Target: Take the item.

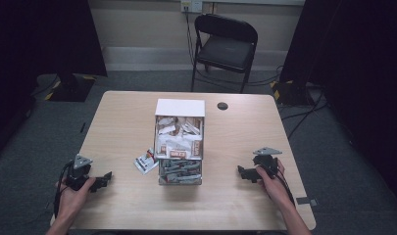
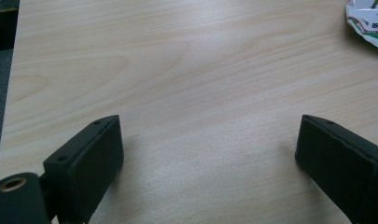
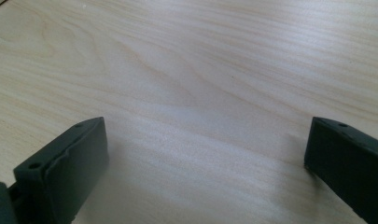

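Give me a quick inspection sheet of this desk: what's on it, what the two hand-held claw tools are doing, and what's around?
Surface: light wood table, with a dark round hole cover near the far edge.
Job's things: divided box at the centre, stuffed with small packets; white lid standing up at the back. One loose packet lies just left of it.
Clutter: nothing seen.
Grippers: left gripper jaws wide open, nothing between them, low over bare table. Right gripper the same, right of the box.
Cables: one trails from each gripper; more run across the floor to a wall socket.
Surroundings: black folding chair, grey carpet, dark curtains at both sides.
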The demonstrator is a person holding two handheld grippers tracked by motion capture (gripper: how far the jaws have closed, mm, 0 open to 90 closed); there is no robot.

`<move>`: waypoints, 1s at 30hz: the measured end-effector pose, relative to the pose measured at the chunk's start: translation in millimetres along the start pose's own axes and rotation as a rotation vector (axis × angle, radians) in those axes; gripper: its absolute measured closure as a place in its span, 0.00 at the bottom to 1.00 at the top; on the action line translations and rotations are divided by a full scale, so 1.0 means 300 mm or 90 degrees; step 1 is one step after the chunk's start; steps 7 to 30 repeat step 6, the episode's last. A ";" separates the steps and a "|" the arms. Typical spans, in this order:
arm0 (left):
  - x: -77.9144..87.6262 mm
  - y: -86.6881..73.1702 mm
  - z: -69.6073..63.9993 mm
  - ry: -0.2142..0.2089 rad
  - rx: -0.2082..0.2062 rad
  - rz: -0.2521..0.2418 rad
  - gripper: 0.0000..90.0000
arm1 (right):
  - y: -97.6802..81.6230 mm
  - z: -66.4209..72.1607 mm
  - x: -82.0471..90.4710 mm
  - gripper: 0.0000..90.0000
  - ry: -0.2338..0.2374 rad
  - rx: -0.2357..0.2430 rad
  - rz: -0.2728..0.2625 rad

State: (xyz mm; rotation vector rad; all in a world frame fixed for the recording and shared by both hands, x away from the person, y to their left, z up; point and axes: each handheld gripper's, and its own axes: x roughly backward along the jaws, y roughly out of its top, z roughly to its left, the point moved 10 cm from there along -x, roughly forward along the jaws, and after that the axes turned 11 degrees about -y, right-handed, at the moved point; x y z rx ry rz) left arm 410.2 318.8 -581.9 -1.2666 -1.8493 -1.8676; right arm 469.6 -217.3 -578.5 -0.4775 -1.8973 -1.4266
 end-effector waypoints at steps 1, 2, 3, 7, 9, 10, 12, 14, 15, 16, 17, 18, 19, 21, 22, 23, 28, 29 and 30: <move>-0.001 0.000 -0.002 0.001 0.003 0.000 0.08 | 0.000 0.000 0.000 0.00 0.000 0.000 0.000; -0.001 0.000 -0.003 0.001 0.004 -0.001 0.08 | 0.000 0.000 0.000 0.00 0.000 0.000 0.000; 0.000 0.000 -0.002 0.004 0.004 0.000 0.08 | 0.001 -0.001 -0.001 0.00 0.000 0.002 -0.001; 0.000 0.000 -0.002 0.004 0.005 0.000 0.08 | 0.000 0.000 -0.001 0.00 0.001 0.002 -0.001; 0.000 0.000 -0.002 0.004 0.005 0.000 0.08 | 0.000 0.000 -0.001 0.00 0.001 0.002 -0.001; 0.000 0.000 -0.002 0.004 0.005 0.000 0.08 | 0.000 0.000 -0.001 0.00 0.001 0.002 -0.001; 0.000 0.000 -0.002 0.004 0.005 0.000 0.08 | 0.000 0.000 -0.001 0.00 0.001 0.002 -0.001; 0.000 0.000 -0.002 0.004 0.005 0.000 0.08 | 0.000 0.000 -0.001 0.00 0.001 0.002 -0.001; 0.000 0.000 -0.002 0.004 0.005 0.000 0.08 | 0.000 0.000 -0.001 0.00 0.001 0.002 -0.001; 0.000 0.000 -0.002 0.004 0.005 0.000 0.08 | 0.000 0.000 -0.001 0.00 0.001 0.002 -0.001; 0.000 0.000 -0.002 0.004 0.005 0.000 0.08 | 0.000 0.000 -0.001 0.00 0.001 0.002 -0.001; 0.000 0.000 -0.002 0.004 0.005 0.000 0.08 | 0.000 0.000 -0.001 0.00 0.001 0.002 -0.001; 0.000 0.000 -0.002 0.004 0.005 0.000 0.08 | 0.000 0.000 -0.001 0.00 0.001 0.002 -0.001; 0.000 0.000 -0.002 0.004 0.005 0.000 0.08 | 0.000 0.000 -0.001 0.00 0.001 0.002 -0.001; 0.000 0.000 -0.002 0.004 0.005 0.000 0.08 | 0.000 0.000 -0.001 0.00 0.001 0.002 -0.001; 0.000 0.000 -0.002 0.004 0.005 0.000 0.08 | 0.000 0.000 -0.001 0.00 0.001 0.002 -0.001; 0.000 0.000 -0.002 0.004 0.005 0.000 0.08 | 0.000 0.000 -0.001 0.00 0.001 0.002 -0.001; 0.000 0.000 -0.002 0.004 0.005 0.000 0.08 | 0.000 0.000 -0.001 0.00 0.001 0.002 -0.001; 0.000 0.000 -0.002 0.004 0.005 0.000 0.08 | 0.000 0.000 -0.001 0.00 0.001 0.002 -0.001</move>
